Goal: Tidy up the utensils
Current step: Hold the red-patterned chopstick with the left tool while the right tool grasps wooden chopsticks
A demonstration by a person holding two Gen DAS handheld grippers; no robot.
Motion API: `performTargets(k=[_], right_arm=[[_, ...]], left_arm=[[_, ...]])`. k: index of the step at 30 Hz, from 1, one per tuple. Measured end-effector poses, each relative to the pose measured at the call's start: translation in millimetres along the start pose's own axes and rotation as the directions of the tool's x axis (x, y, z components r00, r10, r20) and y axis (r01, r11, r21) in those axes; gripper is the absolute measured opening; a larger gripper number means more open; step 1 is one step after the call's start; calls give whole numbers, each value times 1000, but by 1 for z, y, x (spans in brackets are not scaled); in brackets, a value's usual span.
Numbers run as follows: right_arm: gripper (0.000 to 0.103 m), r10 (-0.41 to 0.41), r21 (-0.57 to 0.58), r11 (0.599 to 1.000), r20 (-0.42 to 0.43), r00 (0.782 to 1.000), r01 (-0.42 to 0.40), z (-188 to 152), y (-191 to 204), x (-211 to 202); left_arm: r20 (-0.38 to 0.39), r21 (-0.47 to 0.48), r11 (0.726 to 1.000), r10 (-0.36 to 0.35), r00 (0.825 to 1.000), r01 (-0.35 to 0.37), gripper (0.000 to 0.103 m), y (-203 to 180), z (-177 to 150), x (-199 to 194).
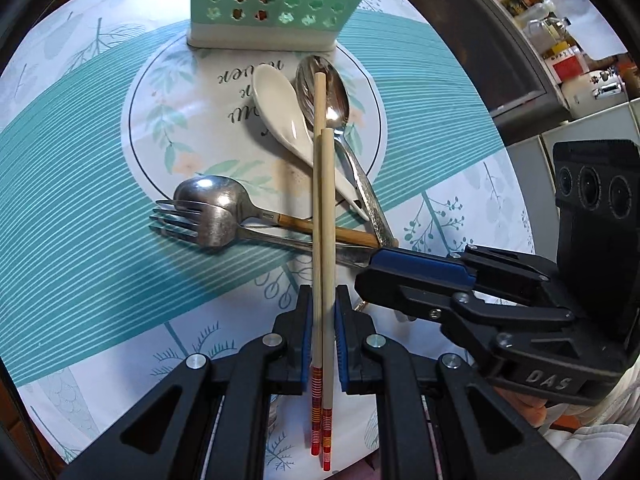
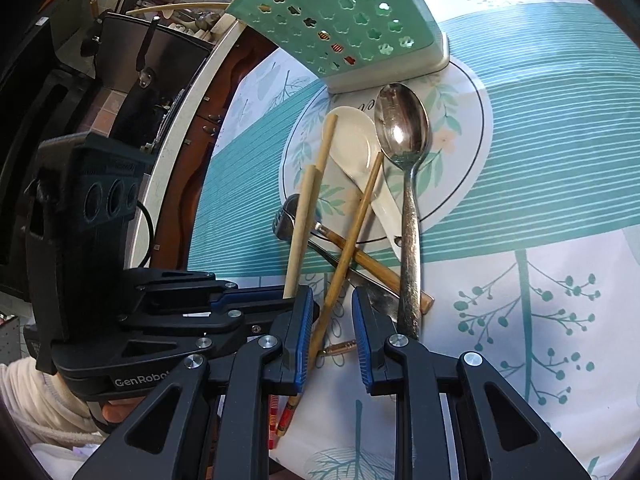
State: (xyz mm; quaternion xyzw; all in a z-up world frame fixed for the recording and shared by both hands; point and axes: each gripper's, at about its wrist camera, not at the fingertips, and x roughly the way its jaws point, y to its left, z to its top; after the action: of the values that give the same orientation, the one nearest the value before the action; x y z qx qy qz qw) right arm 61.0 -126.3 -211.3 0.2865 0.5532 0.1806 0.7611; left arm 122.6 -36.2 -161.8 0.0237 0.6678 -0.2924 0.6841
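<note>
My left gripper (image 1: 323, 300) is shut on a pair of pale chopsticks (image 1: 322, 200) with red striped ends, held above the pile. They also show in the right wrist view (image 2: 300, 224). My right gripper (image 2: 332, 308) is open, and a darker bamboo chopstick (image 2: 352, 236) lies between its jaws without being clamped. The right gripper also shows in the left wrist view (image 1: 400, 276), low beside the pile. On the table lie a white ceramic spoon (image 1: 280, 108), a large metal spoon (image 1: 326, 92), a fork (image 1: 188, 224) and a wooden-handled spoon (image 1: 216, 192). A green perforated utensil holder (image 1: 276, 0) stands behind.
The round table has a teal patterned cloth (image 1: 80, 140). Its edge (image 2: 224, 92) runs close on the left in the right wrist view, with a counter and dark appliances beyond. Bottles and jars stand on a shelf (image 1: 560, 40) at the far right.
</note>
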Motion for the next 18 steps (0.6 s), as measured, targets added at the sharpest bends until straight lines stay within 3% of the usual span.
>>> performTargets(k=[2, 7, 18], right_arm=[[24, 34, 14, 999, 7, 999, -34, 4, 0, 0], [26, -8, -6, 1000, 9, 1000, 9, 12, 3, 5], [26, 6, 6, 1000, 8, 1000, -6, 29, 8, 14]], left_arm=[[2, -9, 1000, -4, 1000, 4, 8, 1, -1, 0], [31, -8, 999, -31, 999, 31, 8, 4, -6, -7], [67, -38, 996, -83, 994, 85, 8, 13, -11, -7]])
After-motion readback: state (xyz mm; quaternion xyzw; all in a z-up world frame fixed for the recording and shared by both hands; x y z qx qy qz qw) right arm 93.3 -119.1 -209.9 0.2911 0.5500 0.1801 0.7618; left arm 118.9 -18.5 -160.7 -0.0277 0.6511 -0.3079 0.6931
